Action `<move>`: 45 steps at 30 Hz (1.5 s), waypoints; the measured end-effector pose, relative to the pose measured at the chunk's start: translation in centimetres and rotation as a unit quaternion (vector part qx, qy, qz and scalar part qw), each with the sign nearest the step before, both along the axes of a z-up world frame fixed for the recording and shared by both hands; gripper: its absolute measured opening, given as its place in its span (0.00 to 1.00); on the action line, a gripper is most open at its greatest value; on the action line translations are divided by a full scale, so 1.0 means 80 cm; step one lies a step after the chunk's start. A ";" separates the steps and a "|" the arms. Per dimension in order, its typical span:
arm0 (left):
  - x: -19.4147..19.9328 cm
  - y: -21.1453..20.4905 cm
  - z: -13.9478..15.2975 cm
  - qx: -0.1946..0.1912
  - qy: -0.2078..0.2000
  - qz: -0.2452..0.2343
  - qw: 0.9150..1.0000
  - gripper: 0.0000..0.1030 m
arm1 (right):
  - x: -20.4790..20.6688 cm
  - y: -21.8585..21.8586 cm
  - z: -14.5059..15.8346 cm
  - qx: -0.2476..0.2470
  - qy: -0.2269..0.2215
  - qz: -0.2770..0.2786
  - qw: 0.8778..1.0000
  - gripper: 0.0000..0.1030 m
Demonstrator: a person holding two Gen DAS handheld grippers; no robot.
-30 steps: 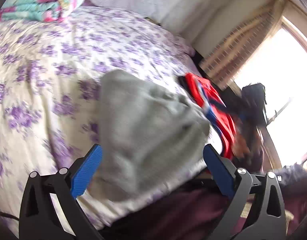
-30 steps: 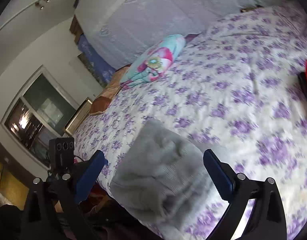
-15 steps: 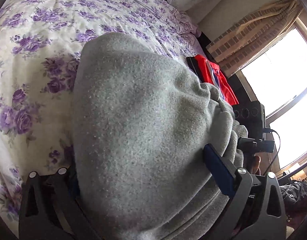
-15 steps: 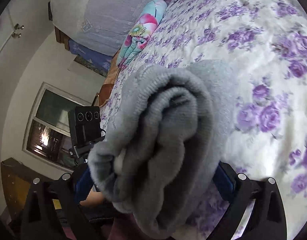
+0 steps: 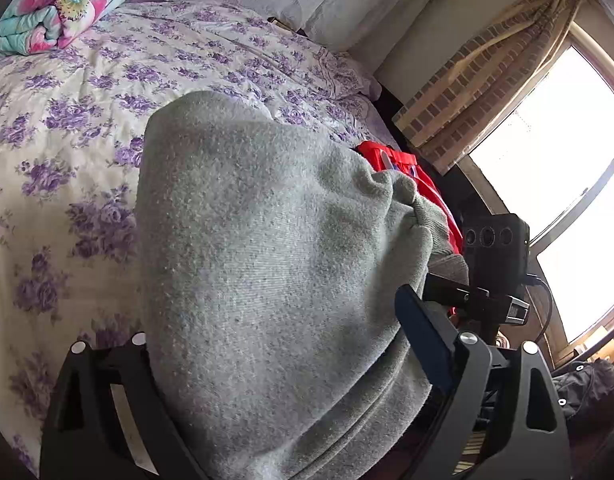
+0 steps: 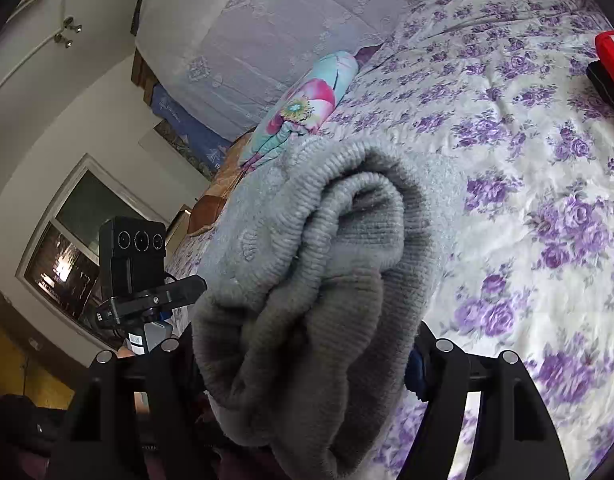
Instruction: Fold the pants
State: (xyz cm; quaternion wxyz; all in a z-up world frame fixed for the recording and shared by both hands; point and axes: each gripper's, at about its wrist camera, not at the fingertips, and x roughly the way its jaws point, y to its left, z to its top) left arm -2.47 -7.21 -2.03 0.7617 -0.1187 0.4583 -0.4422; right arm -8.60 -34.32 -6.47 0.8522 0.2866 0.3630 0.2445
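Note:
The grey fleece pants lie bunched at the near edge of the bed and fill the space between both pairs of jaws. My left gripper has its jaws wide around the fabric; only the right blue pad shows, the left one is hidden under cloth. In the right wrist view the ribbed waistband of the pants is gathered between the jaws of my right gripper, whose pads are mostly hidden. The jaws stand closer there, pressed into the cloth.
The bed has a white sheet with purple flowers. A rolled floral quilt lies at the head end. Red folded clothing lies on the right edge of the bed, also in the right wrist view. The window is at right.
Both grippers have moved in onto the pants from the bed's edge. The fabric now fills both jaw gaps, and the right jaws have narrowed on the waistband.

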 end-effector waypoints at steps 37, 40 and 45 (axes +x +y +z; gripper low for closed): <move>0.042 -0.006 0.181 0.050 -0.208 0.153 0.965 0.95 | -0.040 -0.014 0.176 -0.298 -0.222 -0.164 0.914 0.96; -0.034 0.007 0.251 0.019 -0.263 0.140 0.955 0.95 | -0.113 -0.009 0.227 -0.289 -0.274 -0.170 0.901 0.97; -0.091 -0.008 0.254 0.075 -0.271 0.148 0.948 0.95 | -0.184 0.015 0.246 -0.359 -0.315 -0.219 0.851 0.97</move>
